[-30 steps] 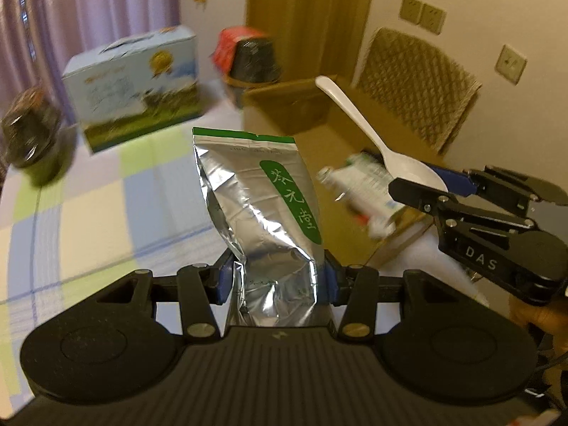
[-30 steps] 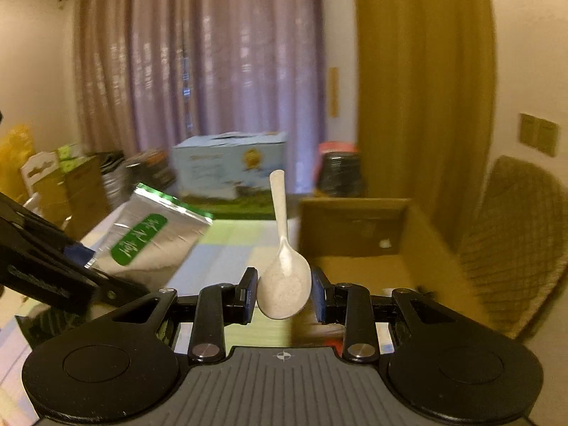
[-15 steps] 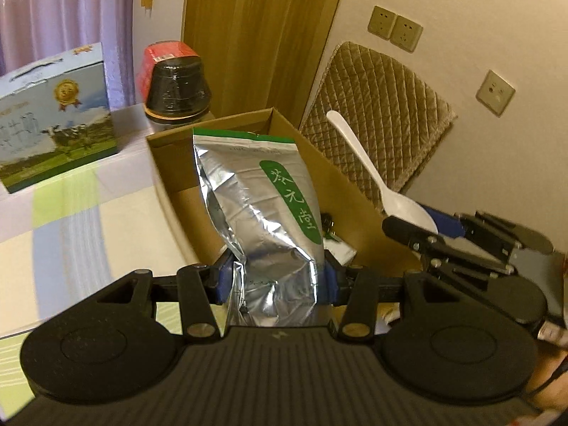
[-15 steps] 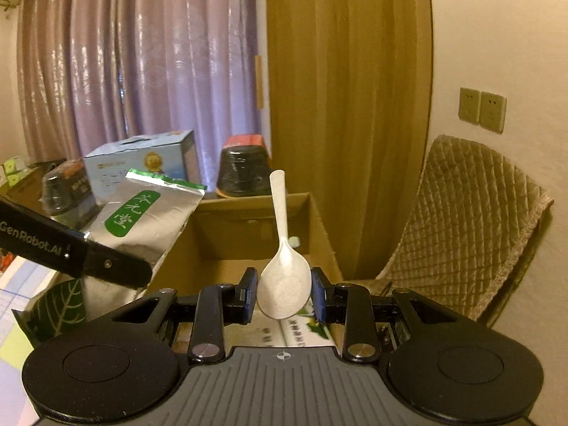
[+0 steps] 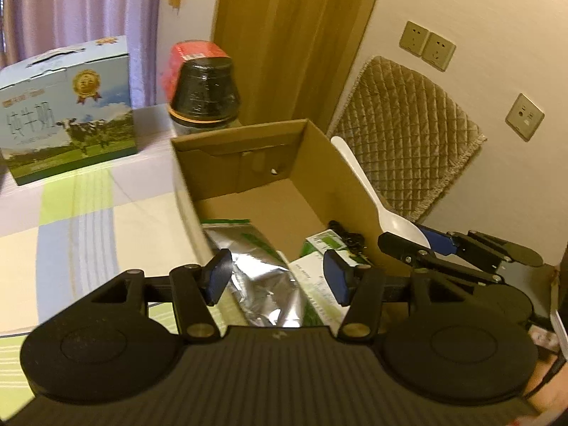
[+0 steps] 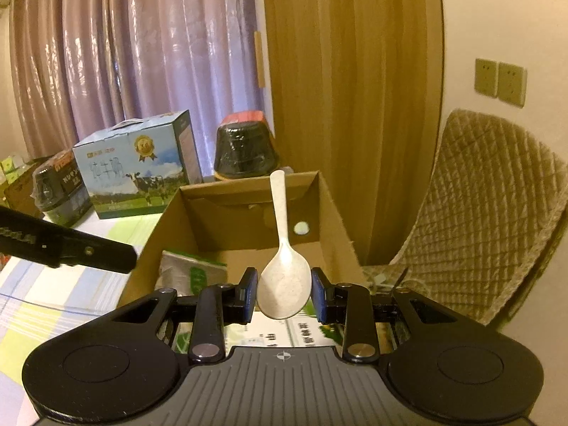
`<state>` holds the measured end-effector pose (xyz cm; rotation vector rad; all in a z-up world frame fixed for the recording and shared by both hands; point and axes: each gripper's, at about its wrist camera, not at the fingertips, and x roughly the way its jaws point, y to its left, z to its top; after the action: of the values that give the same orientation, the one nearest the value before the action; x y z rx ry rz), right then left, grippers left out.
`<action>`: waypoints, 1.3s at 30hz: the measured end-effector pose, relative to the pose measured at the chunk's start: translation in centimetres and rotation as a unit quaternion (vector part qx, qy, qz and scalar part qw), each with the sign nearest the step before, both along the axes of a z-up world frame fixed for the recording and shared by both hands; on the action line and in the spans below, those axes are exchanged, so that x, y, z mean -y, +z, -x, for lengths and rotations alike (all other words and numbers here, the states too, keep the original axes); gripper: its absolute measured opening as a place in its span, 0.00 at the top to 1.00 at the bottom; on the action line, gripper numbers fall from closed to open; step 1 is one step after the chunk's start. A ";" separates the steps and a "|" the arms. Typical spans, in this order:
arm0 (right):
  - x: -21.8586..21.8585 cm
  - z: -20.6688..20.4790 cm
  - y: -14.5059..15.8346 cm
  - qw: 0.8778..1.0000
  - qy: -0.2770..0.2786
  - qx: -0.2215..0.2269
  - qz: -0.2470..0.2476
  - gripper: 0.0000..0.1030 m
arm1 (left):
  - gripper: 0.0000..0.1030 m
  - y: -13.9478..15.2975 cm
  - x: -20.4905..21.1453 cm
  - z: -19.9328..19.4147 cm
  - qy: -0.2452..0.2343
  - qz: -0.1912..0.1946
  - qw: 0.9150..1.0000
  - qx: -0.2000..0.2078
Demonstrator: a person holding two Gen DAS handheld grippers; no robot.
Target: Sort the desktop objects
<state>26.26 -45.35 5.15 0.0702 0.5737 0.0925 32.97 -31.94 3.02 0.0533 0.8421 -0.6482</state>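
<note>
My left gripper [image 5: 277, 277] stands open over the near end of the open cardboard box [image 5: 241, 135], nothing between its fingers. Below it the silver tea pouch with the green label [image 5: 255, 266] lies flat inside the box against the left wall, next to a green-and-white packet [image 5: 319, 248]. My right gripper [image 6: 284, 294] is shut on the bowl of a white plastic spoon [image 6: 284, 277], handle pointing up and away, above the box [image 6: 248, 191]. From the left wrist view the spoon [image 5: 372, 195] hangs over the box's right wall. The pouch [image 6: 191, 269] shows in the box's left corner.
A blue milk carton case [image 5: 67, 120] and a black jar with a red lid [image 5: 202, 92] stand behind the box on the checked tablecloth [image 5: 71, 220]. Another dark jar [image 6: 56, 188] sits far left. A quilted chair [image 5: 408, 135] stands right of the box by the wall.
My left gripper swung over the box and opened; the silver pouch dropped from it and now lies in the box. The right gripper moved over the box, still holding the spoon.
</note>
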 end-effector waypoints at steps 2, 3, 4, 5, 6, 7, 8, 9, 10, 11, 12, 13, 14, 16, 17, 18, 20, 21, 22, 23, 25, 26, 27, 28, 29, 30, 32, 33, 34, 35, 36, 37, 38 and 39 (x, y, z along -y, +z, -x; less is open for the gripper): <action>-0.1 -0.4 -0.2 1.000 0.001 -0.003 -0.008 0.72 | 0.48 0.2 -0.6 0.2 0.004 -0.001 1.000 0.005; -0.2 -0.6 -0.3 1.000 0.002 -0.004 -0.016 0.72 | 0.46 0.2 -1.0 0.2 0.005 0.000 1.000 0.007; -0.1 -0.9 -0.3 1.000 0.003 -0.005 -0.025 0.70 | 0.44 0.3 -1.2 0.3 0.006 0.000 1.000 0.008; 0.0 -1.2 -0.3 0.999 0.002 -0.007 -0.033 0.59 | 0.43 0.4 -1.6 0.5 0.008 -0.001 1.000 0.009; 0.1 -1.1 -0.2 0.999 -0.003 -0.005 -0.040 0.50 | 0.42 0.4 -1.8 0.7 0.008 -0.001 1.000 0.010; 0.3 -0.9 -0.1 0.999 -0.007 0.001 -0.046 0.40 | 0.41 0.5 -2.1 0.9 0.008 -0.002 1.000 0.011; 0.5 -0.7 0.1 0.999 -0.009 0.004 -0.047 0.39 | 0.39 0.6 -2.4 1.1 0.009 -0.003 1.000 0.013; 0.5 -0.5 0.2 0.999 -0.012 0.004 -0.045 0.39 | 0.34 0.6 -2.7 1.4 0.011 -0.004 1.000 0.015; 0.7 -0.2 0.3 0.999 -0.014 0.002 -0.043 0.39 | 0.28 0.7 -3.0 1.6 0.013 -0.005 1.000 0.018; 0.8 0.1 0.5 0.999 -0.016 0.000 -0.043 0.39 | 0.25 0.8 -3.3 1.9 0.016 -0.006 1.000 0.020; 1.0 0.5 0.6 0.999 -0.019 0.000 -0.042 0.38 | 0.22 0.8 -3.6 2.3 0.020 -0.005 1.000 0.021; 1.2 1.0 0.7 0.999 -0.022 0.000 -0.041 0.37 | 0.21 0.9 -3.9 2.6 0.022 -0.005 0.999 0.022; 1.3 1.6 0.9 0.999 -0.023 0.000 -0.040 0.36 | 0.21 1.0 -4.1 3.0 0.024 -0.006 0.999 0.023; 1.5 2.8 1.2 0.999 -0.025 -0.002 -0.038 0.33 | 0.17 1.1 -4.7 3.9 0.029 -0.007 0.999 0.025; 1.6 3.5 1.5 0.999 -0.026 -0.002 -0.036 0.30 | 0.16 1.1 -4.9 4.4 0.031 -0.009 0.999 0.027; 1.6 4.3 1.7 0.999 -0.027 -0.002 -0.034 0.28 | 0.13 1.2 -5.2 5.0 0.034 -0.010 0.999 0.029; 1.4 5.7 2.2 0.999 -0.026 -0.003 -0.031 0.20 | 0.07 1.5 -5.8 6.3 0.038 -0.010 0.999 0.035; 1.4 6.4 2.5 0.999 -0.025 -0.003 -0.029 0.19 | 0.05 1.7 -6.2 7.1 0.040 -0.010 0.998 0.039; 1.2 7.3 2.9 0.999 -0.025 -0.002 -0.025 0.15 | 0.03 1.9 -6.5 7.8 0.042 -0.009 0.998 0.043; 1.1 8.0 3.2 0.999 -0.026 -0.001 -0.022 0.12 | 0.02 2.1 -6.9 8.5 0.046 -0.009 0.998 0.046; 0.8 9.5 3.8 1.000 -0.025 -0.001 -0.018 0.09 | 0.01 2.7 -7.5 9.9 0.052 -0.011 0.997 0.054; 0.6 10.2 4.1 1.000 -0.025 0.000 -0.018 0.07 | 0.01 2.9 -7.8 10.7 0.055 -0.012 0.997 0.059; 0.5 10.9 4.5 1.000 -0.026 0.001 -0.018 0.06 | 0.01 3.2 -8.1 11.5 0.058 -0.012 0.996 0.064; 0.3 11.6 4.8 0.999 -0.027 0.001 -0.017 0.05 | 0.01 3.4 -8.3 12.2 0.060 -0.012 0.996 0.067; 0.2 12.3 5.2 0.999 -0.028 0.002 -0.017 0.03 | 0.01 3.6 -8.6 13.1 0.062 -0.009 0.996 0.071; 0.0 13.0 5.6 0.999 -0.029 0.004 -0.017 0.02 | 0.01 3.7 -8.8 13.8 0.064 -0.004 0.995 0.075; -0.2 14.2 6.3 0.999 -0.030 0.006 -0.016 0.02 | 0.01 3.9 -9.2 15.0 0.071 0.000 0.995 0.076; -0.4 14.8 6.6 0.999 -0.030 0.006 -0.015 0.02 | 0.01 4.0 -9.4 15.5 0.077 0.002 0.994 0.075; -0.5 15.5 7.0 0.999 -0.029 0.005 -0.013 0.02 | 0.01 4.1 -9.6 16.2 0.084 0.003 0.994 0.075; -0.6 16.1 7.3 1.000 -0.028 0.005 -0.011 0.02 | 0.01 4.2 -9.8 16.8 0.089 0.004 0.993 0.075; -0.6 16.8 7.7 1.000 -0.027 0.004 -0.010 0.02 | 0.01 4.3 -9.9 17.4 0.094 0.004 0.993 0.076; -0.6 17.3 8.0 1.000 -0.025 0.003 -0.010 0.02 | 0.01 4.4 -10.0 18.1 0.099 0.003 0.992 0.078; -0.7 17.9 8.3 1.000 -0.023 0.002 -0.009 0.02 | 0.01 4.5 -10.0 18.8 0.103 0.000 0.992 0.079; -0.7 18.5 8.6 1.000 -0.022 0.002 -0.009 0.02 | 0.01 4.6 -10.1 19.4 0.104 -0.001 0.991 0.078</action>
<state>7.74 -44.64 13.72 0.0991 0.5672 0.0553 13.57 -21.86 7.66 0.0166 0.6853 -0.4404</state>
